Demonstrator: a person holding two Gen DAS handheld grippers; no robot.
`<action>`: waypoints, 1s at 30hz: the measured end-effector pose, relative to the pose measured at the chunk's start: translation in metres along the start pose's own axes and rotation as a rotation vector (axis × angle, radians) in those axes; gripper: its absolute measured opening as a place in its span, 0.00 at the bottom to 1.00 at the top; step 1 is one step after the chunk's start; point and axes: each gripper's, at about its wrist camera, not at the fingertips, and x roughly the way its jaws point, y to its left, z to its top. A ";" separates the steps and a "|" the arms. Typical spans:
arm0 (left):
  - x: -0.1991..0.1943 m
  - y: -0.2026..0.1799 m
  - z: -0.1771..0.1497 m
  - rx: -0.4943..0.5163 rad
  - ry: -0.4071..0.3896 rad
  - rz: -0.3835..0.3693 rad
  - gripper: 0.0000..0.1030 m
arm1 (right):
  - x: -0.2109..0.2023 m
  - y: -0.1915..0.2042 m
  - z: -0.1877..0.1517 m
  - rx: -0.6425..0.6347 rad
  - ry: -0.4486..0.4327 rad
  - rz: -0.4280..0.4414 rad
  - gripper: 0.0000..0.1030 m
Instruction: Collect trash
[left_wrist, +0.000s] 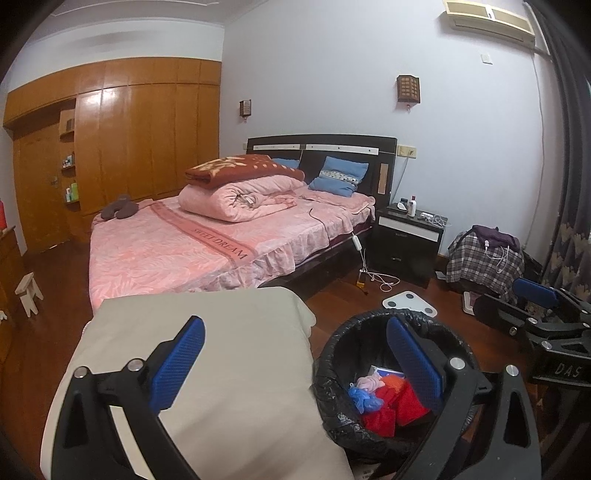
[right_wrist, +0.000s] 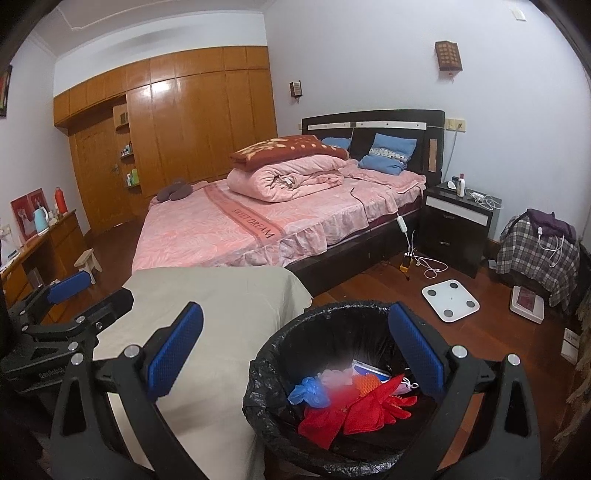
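Observation:
A bin lined with a black bag (left_wrist: 332, 391) (right_wrist: 266, 391) stands on the wooden floor beside a table with a beige cloth (left_wrist: 221, 369) (right_wrist: 207, 306). Inside lie red pieces (left_wrist: 391, 410) (right_wrist: 354, 410), a blue crumpled bag (left_wrist: 364, 398) (right_wrist: 308, 391), pink scraps and a white-blue packet (right_wrist: 369, 369). My left gripper (left_wrist: 295, 362) is open and empty, straddling the table edge and the bin. My right gripper (right_wrist: 295, 350) is open and empty above the bin. Each gripper shows in the other's view, the right one (left_wrist: 532, 295) and the left one (right_wrist: 70, 284).
A bed with pink bedding (left_wrist: 207, 240) (right_wrist: 258, 221) lies ahead. A black nightstand (left_wrist: 406, 236) (right_wrist: 458, 225), a white floor scale (left_wrist: 410, 302) (right_wrist: 450, 299), cables, a plaid-covered chair (right_wrist: 535, 254), a small stool (right_wrist: 88, 262), a wooden wardrobe (right_wrist: 177, 129) and a desk (right_wrist: 37, 251) surround it.

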 end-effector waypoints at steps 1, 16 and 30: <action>0.000 0.000 0.000 0.000 0.000 0.000 0.94 | 0.000 0.001 0.000 0.000 0.000 0.000 0.95; 0.000 0.002 0.000 0.001 0.000 0.001 0.94 | 0.000 0.002 0.001 -0.001 0.000 -0.001 0.95; -0.001 0.002 0.000 0.002 0.001 0.001 0.94 | 0.000 0.003 0.001 -0.001 0.001 -0.002 0.95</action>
